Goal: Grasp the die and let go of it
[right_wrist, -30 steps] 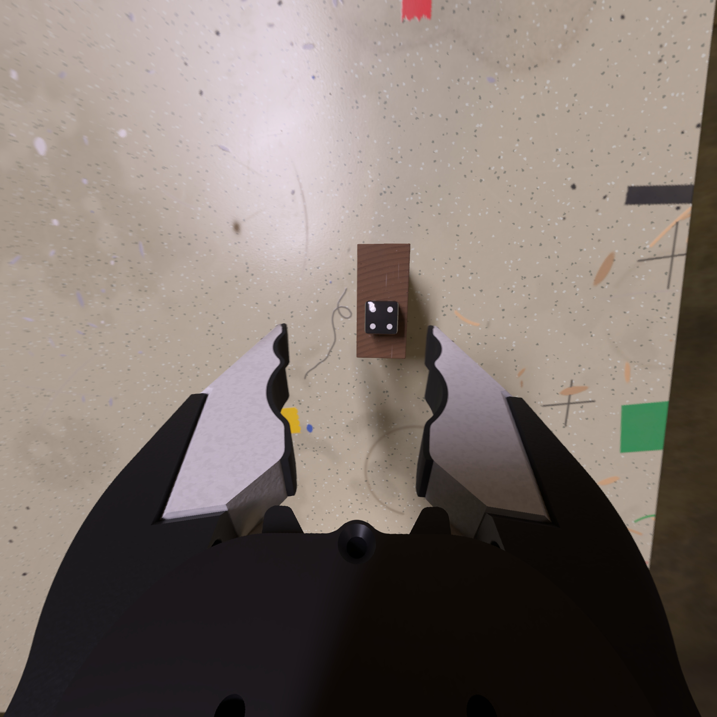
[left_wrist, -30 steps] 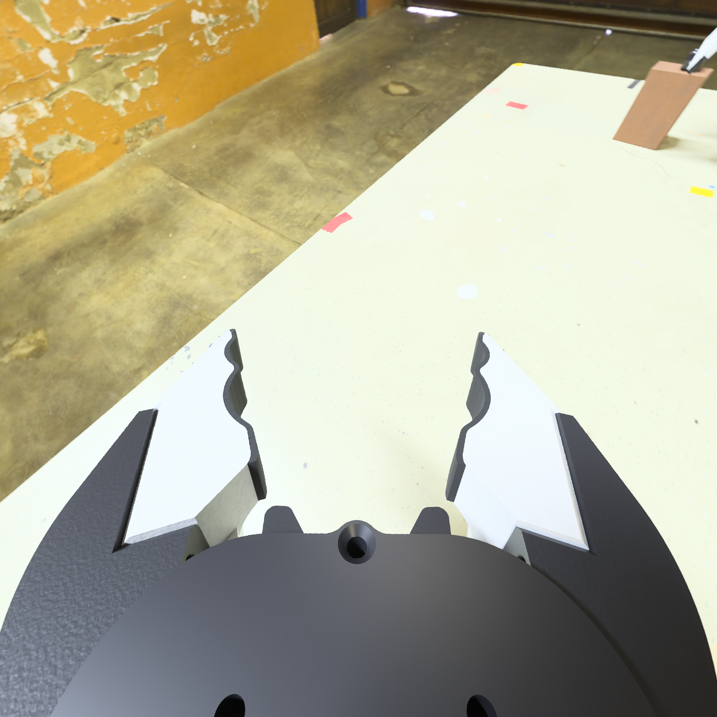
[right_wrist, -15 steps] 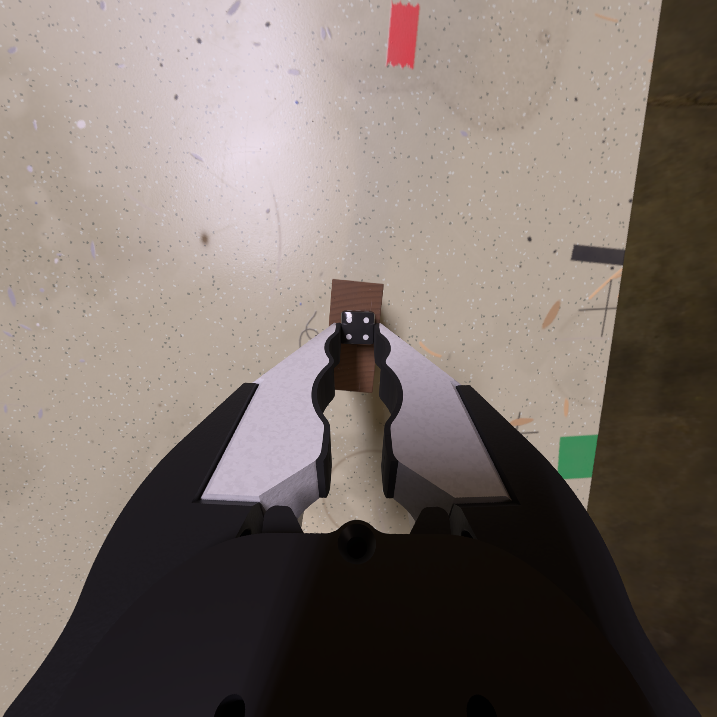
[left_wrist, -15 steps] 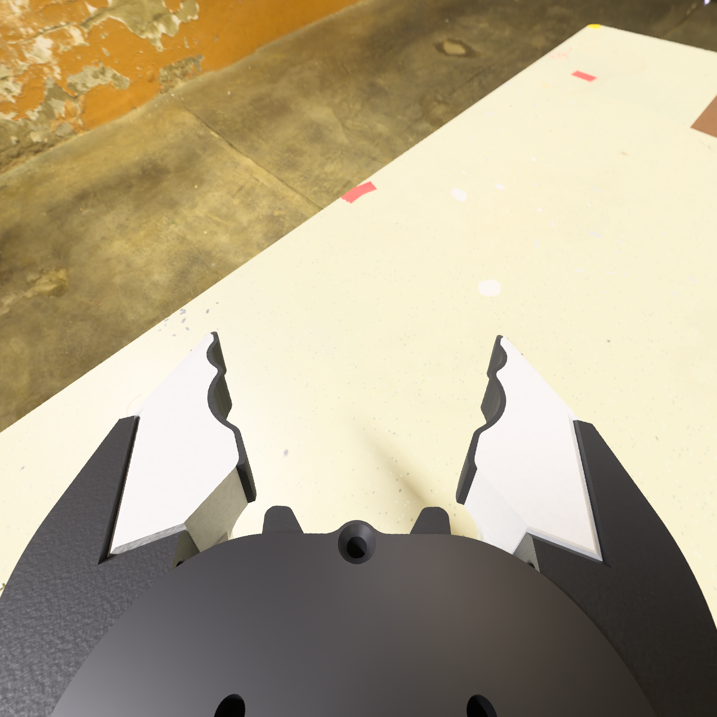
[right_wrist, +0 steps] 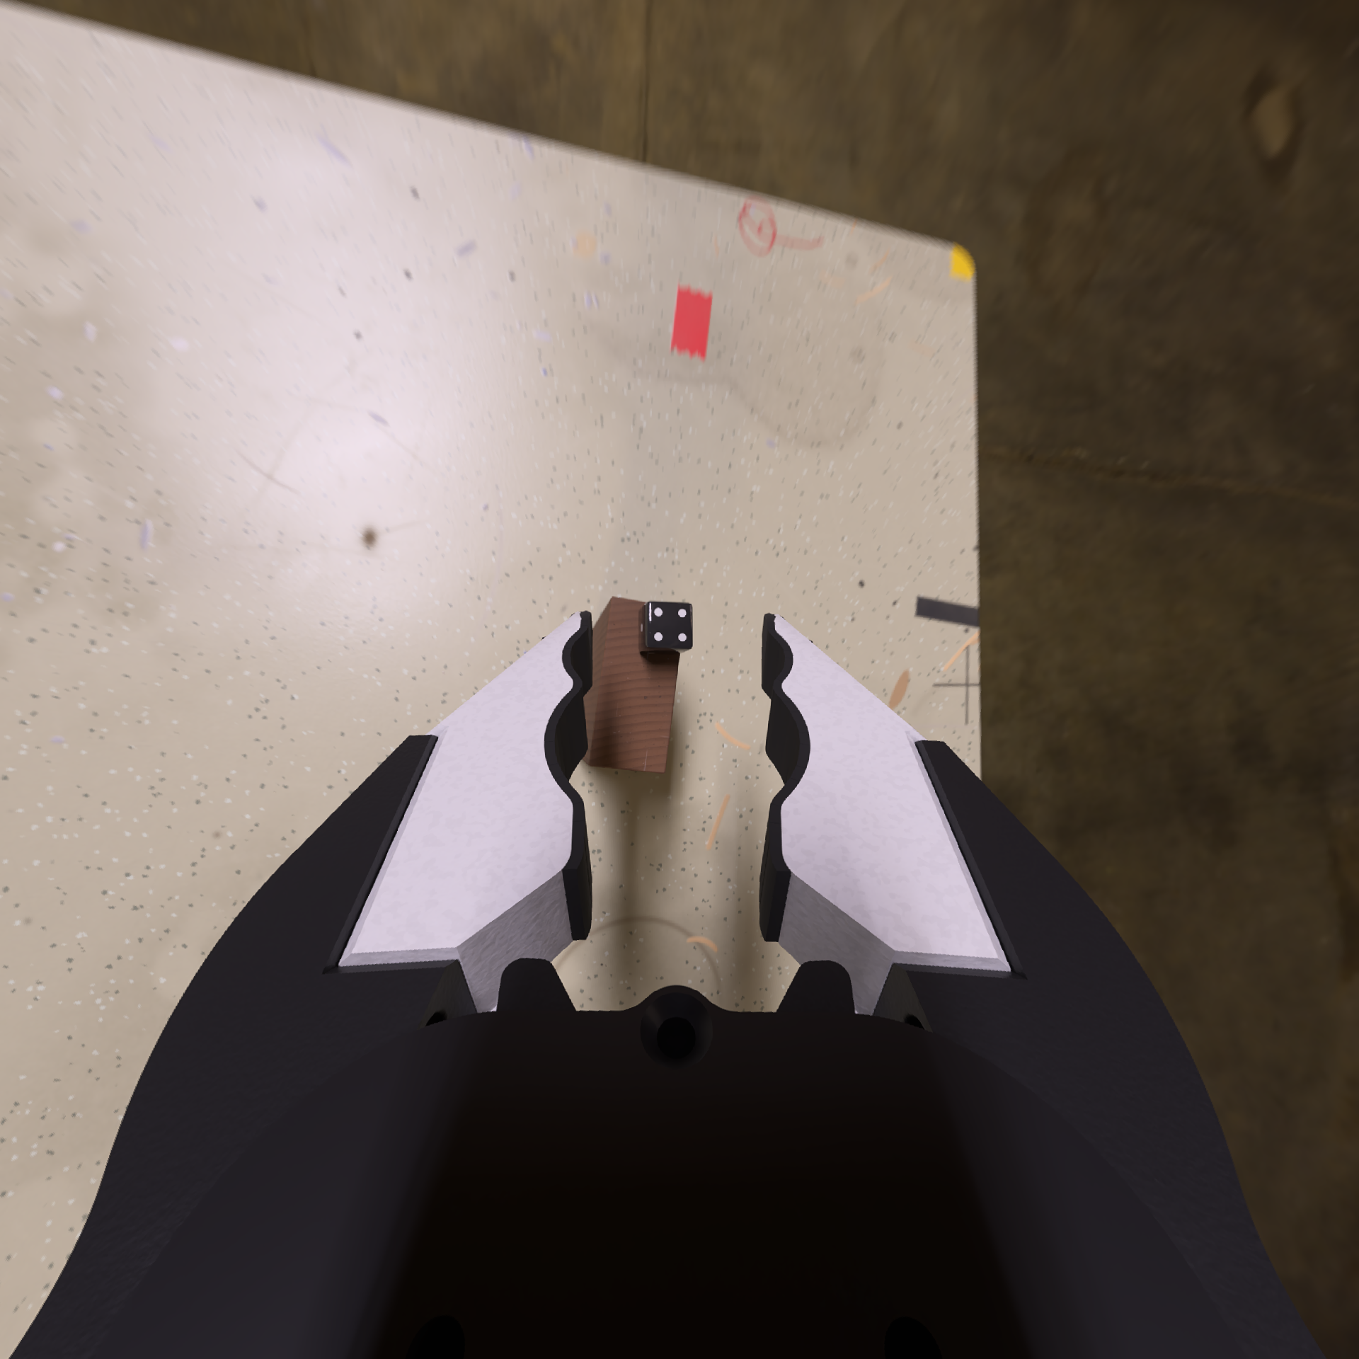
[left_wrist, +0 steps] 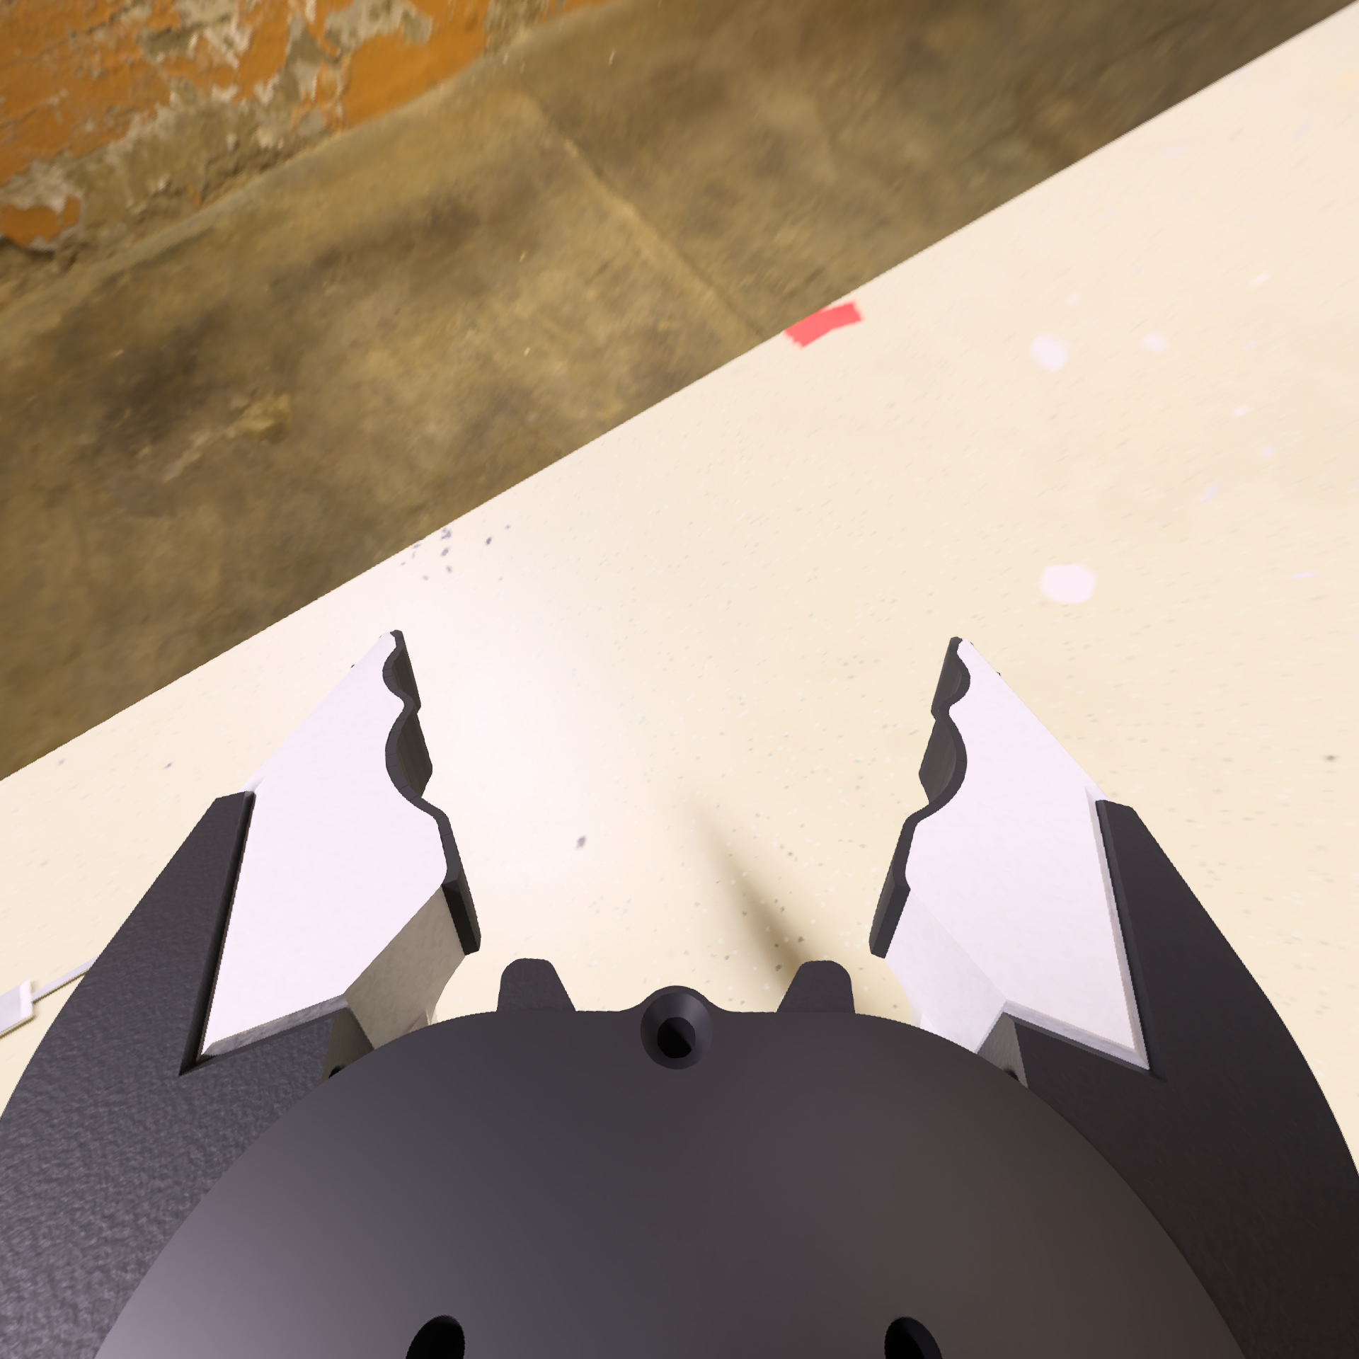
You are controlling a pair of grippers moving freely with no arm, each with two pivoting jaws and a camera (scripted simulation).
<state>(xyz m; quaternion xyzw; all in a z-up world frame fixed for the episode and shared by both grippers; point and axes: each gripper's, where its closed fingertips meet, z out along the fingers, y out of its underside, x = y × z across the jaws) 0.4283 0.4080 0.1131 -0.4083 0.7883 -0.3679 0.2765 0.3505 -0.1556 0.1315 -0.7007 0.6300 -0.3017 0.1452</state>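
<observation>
Showing only to the right gripper [right_wrist: 675, 625]: black die [right_wrist: 667, 626] atop brown block [right_wrist: 632, 698] between spread, empty fingers; left gripper [left_wrist: 675, 640] spread over bare table [left_wrist: 956, 478].

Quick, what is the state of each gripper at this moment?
Left gripper: open, holding nothing, over the cream table.
Right gripper: open, holding nothing; the small black die with white dots sits free on the brown wooden block.

Red tape [right_wrist: 691, 332] lies beyond a brown wooden block [right_wrist: 631, 712].
</observation>
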